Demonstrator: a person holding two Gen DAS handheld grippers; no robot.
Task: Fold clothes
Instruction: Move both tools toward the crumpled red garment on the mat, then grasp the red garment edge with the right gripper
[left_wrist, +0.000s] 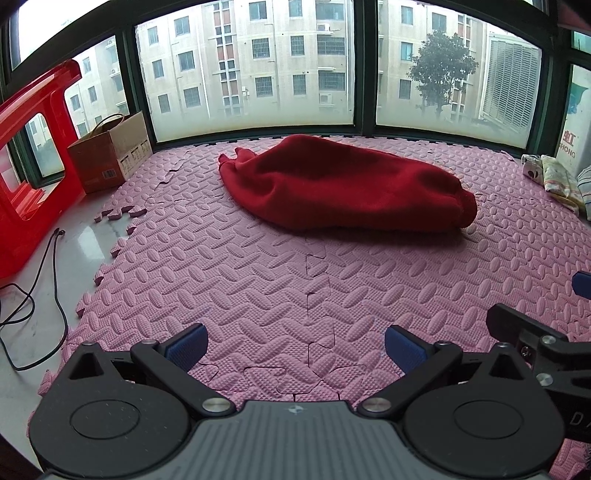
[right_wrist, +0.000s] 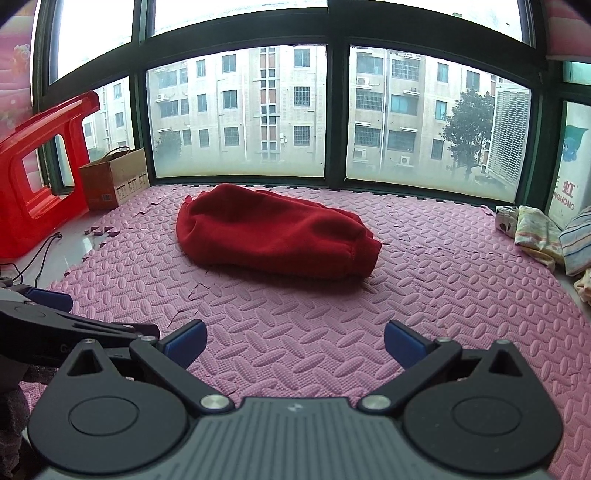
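Note:
A red fleece garment (left_wrist: 343, 184) lies bunched in a heap on the pink foam mat (left_wrist: 258, 288), toward the window; the right wrist view shows the same garment (right_wrist: 273, 236) left of centre. My left gripper (left_wrist: 295, 345) hovers over bare mat well short of it, blue pads wide apart, nothing between them. My right gripper (right_wrist: 293, 341) is likewise open and empty, nearer than the garment. The right gripper's fingers (left_wrist: 524, 332) show at the right edge of the left wrist view; the left gripper's fingers (right_wrist: 48, 299) show at the left edge of the right wrist view.
A red plastic stool (left_wrist: 33, 155) and a cardboard box (left_wrist: 110, 155) stand at the left by the window. A black cable (left_wrist: 44, 280) runs over the white floor beside the mat's edge. Folded light clothes (right_wrist: 535, 232) are piled at the right. Windows close off the far side.

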